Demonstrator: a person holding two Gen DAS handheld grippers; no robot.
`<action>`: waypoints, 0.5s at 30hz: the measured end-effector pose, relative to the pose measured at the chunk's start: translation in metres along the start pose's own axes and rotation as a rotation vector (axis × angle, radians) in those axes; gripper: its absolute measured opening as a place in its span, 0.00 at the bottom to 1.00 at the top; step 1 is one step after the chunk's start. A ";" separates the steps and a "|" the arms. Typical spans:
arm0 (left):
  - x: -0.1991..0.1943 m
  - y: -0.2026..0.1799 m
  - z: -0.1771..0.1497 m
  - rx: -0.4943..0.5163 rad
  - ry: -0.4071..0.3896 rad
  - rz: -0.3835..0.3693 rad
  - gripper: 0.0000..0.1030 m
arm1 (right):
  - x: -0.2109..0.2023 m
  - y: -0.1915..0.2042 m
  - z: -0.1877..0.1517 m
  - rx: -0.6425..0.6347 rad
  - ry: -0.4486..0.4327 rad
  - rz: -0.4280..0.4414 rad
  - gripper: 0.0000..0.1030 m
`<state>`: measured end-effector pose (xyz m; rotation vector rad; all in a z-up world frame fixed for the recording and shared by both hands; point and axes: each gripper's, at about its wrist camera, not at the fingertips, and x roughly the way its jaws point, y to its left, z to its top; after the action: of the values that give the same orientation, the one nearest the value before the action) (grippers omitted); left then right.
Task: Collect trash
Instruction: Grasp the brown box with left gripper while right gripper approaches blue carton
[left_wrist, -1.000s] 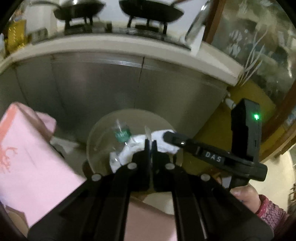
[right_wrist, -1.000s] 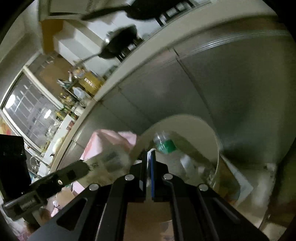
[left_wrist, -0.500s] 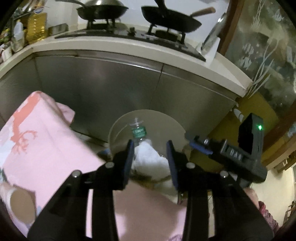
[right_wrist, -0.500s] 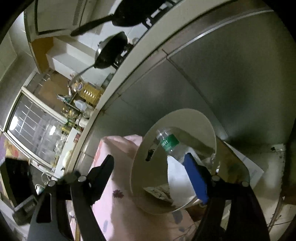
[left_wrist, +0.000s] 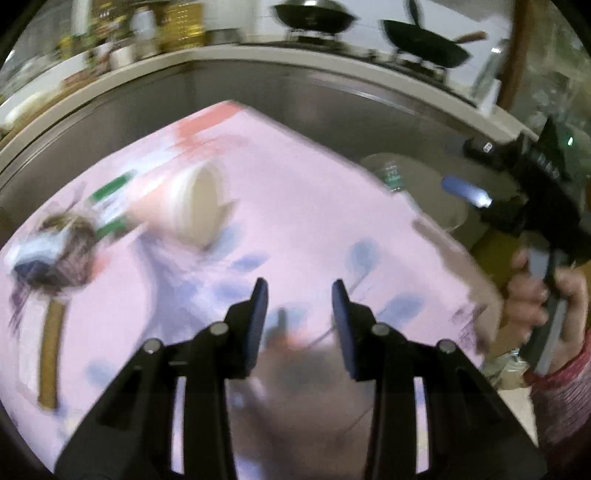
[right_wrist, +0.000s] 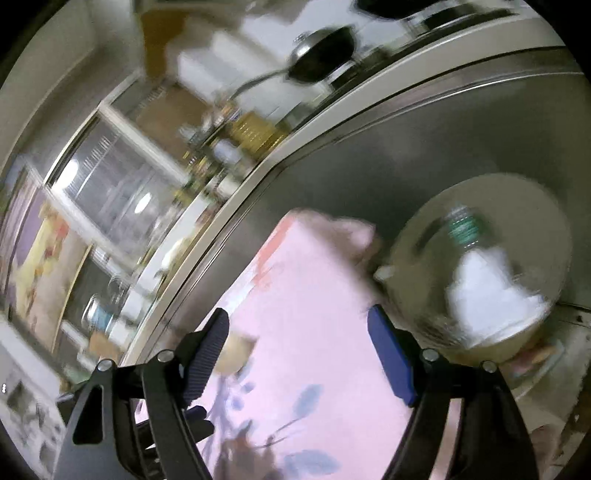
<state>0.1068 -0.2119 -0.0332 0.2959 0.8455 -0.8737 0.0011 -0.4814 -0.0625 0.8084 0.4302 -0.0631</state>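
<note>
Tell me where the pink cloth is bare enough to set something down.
Free: the pink floral tablecloth between the tipped paper cup and the round trash bin, and just ahead of the open left gripper. Crowded: the left edge, with the cup and blurred clutter.

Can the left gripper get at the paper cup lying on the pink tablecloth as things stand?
Probably yes: the left gripper is open and empty, and only bare pink tablecloth separates it from the paper cup.

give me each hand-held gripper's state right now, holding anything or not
Left hand-held gripper: open, holding nothing, over the pink cloth.
Right hand-held gripper: open, holding nothing, beside the bin.
</note>
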 end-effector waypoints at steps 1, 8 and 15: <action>-0.008 0.013 -0.011 -0.016 -0.002 0.025 0.33 | 0.008 0.014 -0.007 -0.024 0.027 0.021 0.73; -0.070 0.121 -0.073 -0.156 -0.085 0.344 0.64 | 0.069 0.109 -0.064 -0.233 0.232 0.121 0.73; -0.061 0.191 -0.074 -0.237 -0.066 0.457 0.80 | 0.135 0.167 -0.102 -0.277 0.397 0.165 0.73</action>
<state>0.1931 -0.0177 -0.0538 0.2376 0.7692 -0.3518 0.1247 -0.2786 -0.0630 0.5778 0.7275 0.3099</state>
